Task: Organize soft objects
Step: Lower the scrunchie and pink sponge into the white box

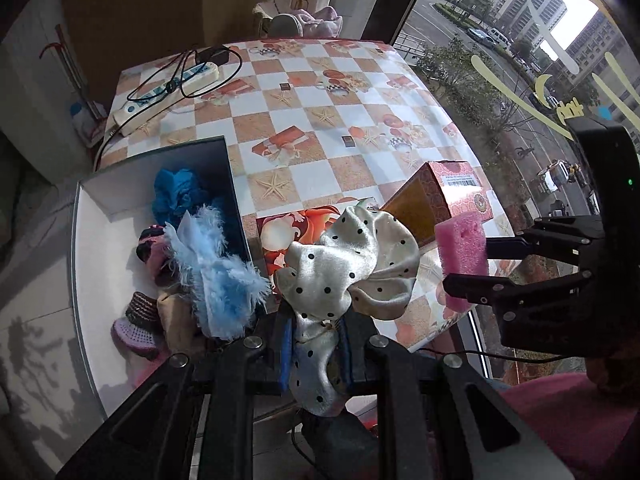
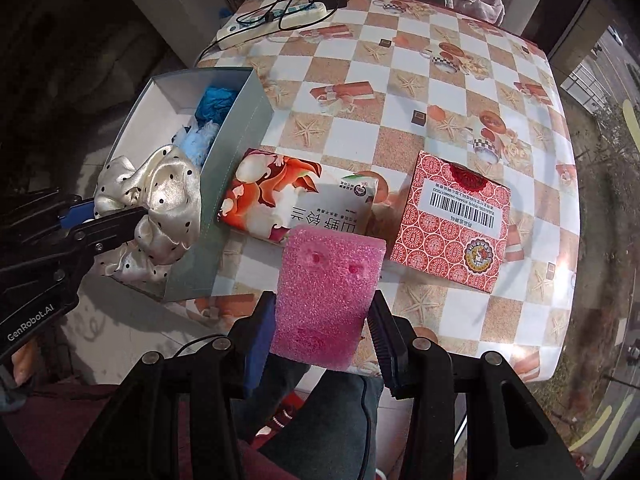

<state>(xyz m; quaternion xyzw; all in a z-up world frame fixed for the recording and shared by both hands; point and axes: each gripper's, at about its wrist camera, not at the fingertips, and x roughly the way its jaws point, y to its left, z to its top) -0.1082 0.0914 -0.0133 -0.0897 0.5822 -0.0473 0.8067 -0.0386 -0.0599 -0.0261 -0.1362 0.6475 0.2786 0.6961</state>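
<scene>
A: Status on the left gripper (image 1: 316,344)?

B: Clamped on the polka-dot satin scrunchie (image 1: 352,264). Thin bunched part sits between the pads, the ruffle blooms out in front. From the right wrist view it hangs over the near end of the grey box (image 2: 236,136), partly inside the rim.

A: Handling?

B: Light, limp, slippery satin. No stiffness, so it drapes wherever the grip leaves it. I'd judge the bunched core the right place to pinch; a grab on the ruffle edge would likely slide out.

A: Right gripper (image 2: 322,320)?

B: Holding the pink foam block (image 2: 328,292) by its two side faces, lower half of the block. Fingers aren't visibly denting it. Foam is light, springy, grippy; low slip risk, and squeezing harder would only deform it.

A: Where's the block?

B: In the air above the table's near edge, just in front of the tissue pack (image 2: 300,196) and the red patterned box (image 2: 452,232).

A: Poses?

B: Left gripper reaches in low from the near-left, pointed at the box. Right gripper is level, pointed across the table (image 2: 440,92), well right of the box.

A: Box contents?

B: Blue fluffy piece (image 1: 216,276), darker blue one (image 1: 180,192), knitted items near the front corner. Room left, I'd judge.
</scene>
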